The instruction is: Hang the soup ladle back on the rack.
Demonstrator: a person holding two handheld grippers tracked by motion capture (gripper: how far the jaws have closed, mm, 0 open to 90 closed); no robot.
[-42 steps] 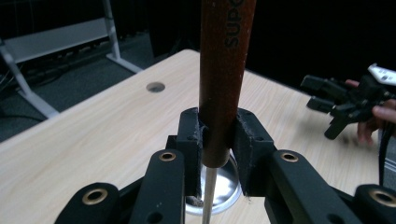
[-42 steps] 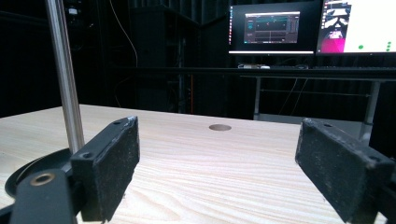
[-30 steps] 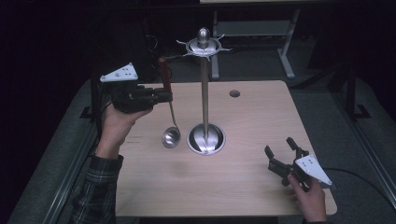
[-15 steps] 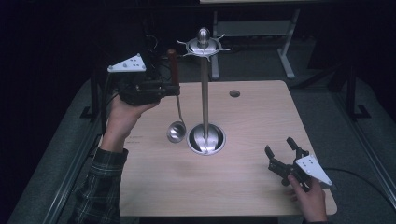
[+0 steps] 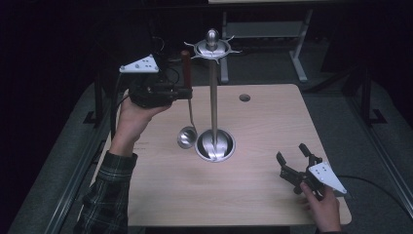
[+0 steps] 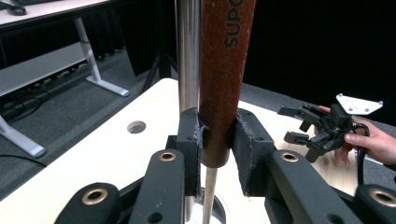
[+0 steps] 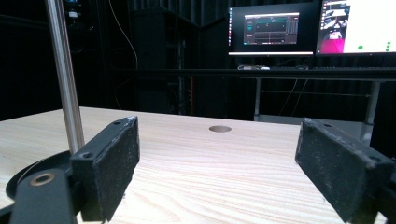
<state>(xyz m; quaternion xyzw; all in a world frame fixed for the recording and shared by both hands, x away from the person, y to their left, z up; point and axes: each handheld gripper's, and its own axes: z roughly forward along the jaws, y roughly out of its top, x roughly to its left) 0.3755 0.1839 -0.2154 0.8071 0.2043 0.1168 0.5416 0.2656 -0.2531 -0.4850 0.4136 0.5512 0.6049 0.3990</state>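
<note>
Hidden and cropped parts of the ladle and stand

In the left claw view the ladle handle runs off the top edge, its lettering cut short, its bowl out of frame; the stand's pole is likewise cropped. In the right claw view the stand's base sits partly behind a pad.

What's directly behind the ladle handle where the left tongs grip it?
In the left gripper view, the rack's steel pole stands upright just behind the brown ladle handle, which the left tongs clamp. The handle and pads cover the pole's lower stretch and most of its base.
</note>
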